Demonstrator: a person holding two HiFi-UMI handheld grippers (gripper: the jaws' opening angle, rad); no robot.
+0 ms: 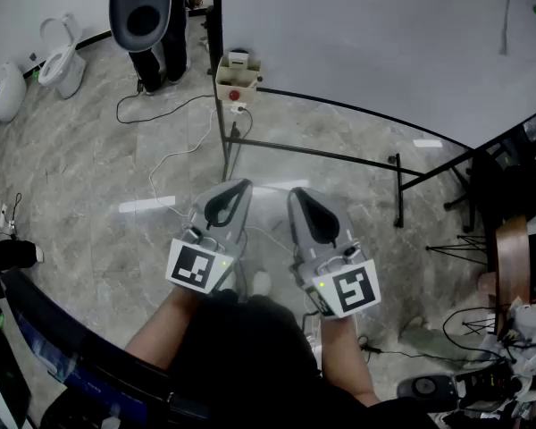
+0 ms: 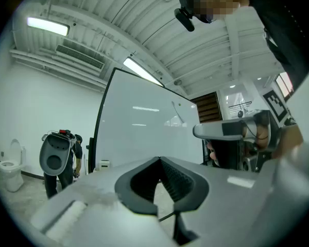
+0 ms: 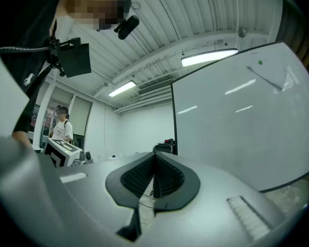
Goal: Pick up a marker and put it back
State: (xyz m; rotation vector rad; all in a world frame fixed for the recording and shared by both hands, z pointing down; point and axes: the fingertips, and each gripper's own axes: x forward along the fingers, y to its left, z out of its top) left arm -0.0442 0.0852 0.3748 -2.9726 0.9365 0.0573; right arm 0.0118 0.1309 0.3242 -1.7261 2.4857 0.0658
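Glossy floor and board, matt plastic tools.
The floor [image 1: 98, 204] is polished grey marble-look tile that mirrors the lights. The whiteboard [image 1: 366, 34] is smooth and shiny, set in a thin black metal frame [image 1: 326, 155]. The left gripper [image 1: 238, 186] and right gripper [image 1: 298, 193] have matt grey plastic shells, and their fingers [image 2: 183, 181] carry black ribbed pads.

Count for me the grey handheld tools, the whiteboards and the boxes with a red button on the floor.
Grippers: 2 (left gripper, right gripper)
Whiteboard: 1
Box with red button: 1
Total: 4
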